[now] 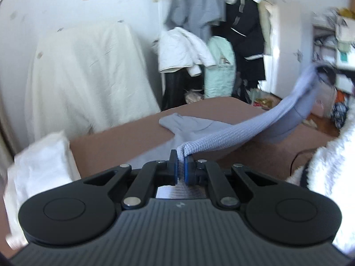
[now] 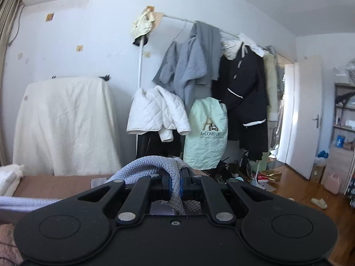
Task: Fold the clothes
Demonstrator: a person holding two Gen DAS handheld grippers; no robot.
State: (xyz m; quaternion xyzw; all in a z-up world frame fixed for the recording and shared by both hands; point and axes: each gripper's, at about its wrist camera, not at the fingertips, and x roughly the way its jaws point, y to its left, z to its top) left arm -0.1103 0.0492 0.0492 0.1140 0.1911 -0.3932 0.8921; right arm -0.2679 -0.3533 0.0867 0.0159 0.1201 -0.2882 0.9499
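Note:
A pale blue ribbed knit garment (image 1: 224, 135) lies partly on the brown bed (image 1: 124, 141). Its hem is stretched taut in the air between my two grippers. My left gripper (image 1: 181, 161) is shut on one end of the hem. The other end rises to the right, where my right gripper (image 1: 326, 73) shows blurred. In the right wrist view my right gripper (image 2: 176, 185) is shut on a bunched loop of the same knit garment (image 2: 153, 164), held above the bed (image 2: 51, 185).
A white folded pile (image 1: 40, 177) lies at the bed's left edge. A white-draped object (image 2: 62, 124) stands against the wall. A clothes rack (image 2: 199, 84) with hanging coats stands behind the bed. Wooden floor (image 2: 295, 190), a door and shelves are on the right.

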